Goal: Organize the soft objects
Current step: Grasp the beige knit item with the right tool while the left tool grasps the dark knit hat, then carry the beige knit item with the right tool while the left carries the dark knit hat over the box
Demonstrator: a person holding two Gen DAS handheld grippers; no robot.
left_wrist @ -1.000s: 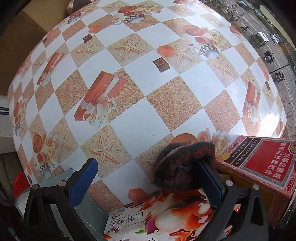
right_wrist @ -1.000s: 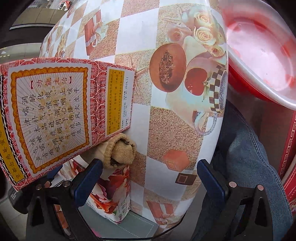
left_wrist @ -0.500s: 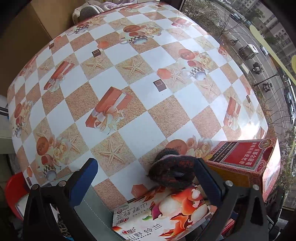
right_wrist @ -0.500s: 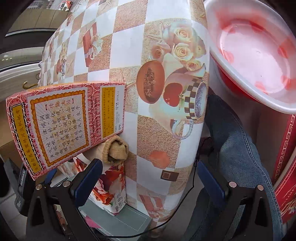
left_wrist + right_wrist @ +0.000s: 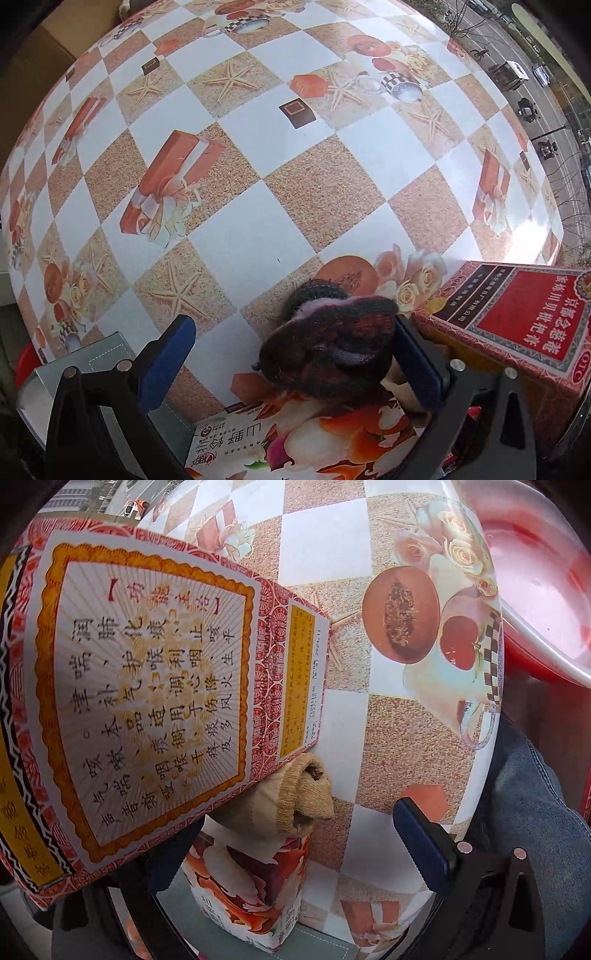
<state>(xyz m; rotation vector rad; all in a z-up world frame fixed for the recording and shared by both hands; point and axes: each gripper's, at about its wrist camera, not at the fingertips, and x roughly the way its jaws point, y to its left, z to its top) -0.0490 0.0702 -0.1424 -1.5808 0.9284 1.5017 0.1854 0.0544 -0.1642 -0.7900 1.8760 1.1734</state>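
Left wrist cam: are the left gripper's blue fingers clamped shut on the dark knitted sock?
No, the left gripper is wide open; the dark knitted sock only sits against one blue finger, atop the floral carton.

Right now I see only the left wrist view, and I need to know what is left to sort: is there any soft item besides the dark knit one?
Observer: Yes. A tan sock lies on the floral box, with one end tucked under the red box.
Operator: Is there anywhere it could go?
Observer: A red basin sits past the table edge, at the upper right of the right wrist view.
Operator: Is anything in the way there?
Observer: A leg in denim is right beside that table edge, below the basin.
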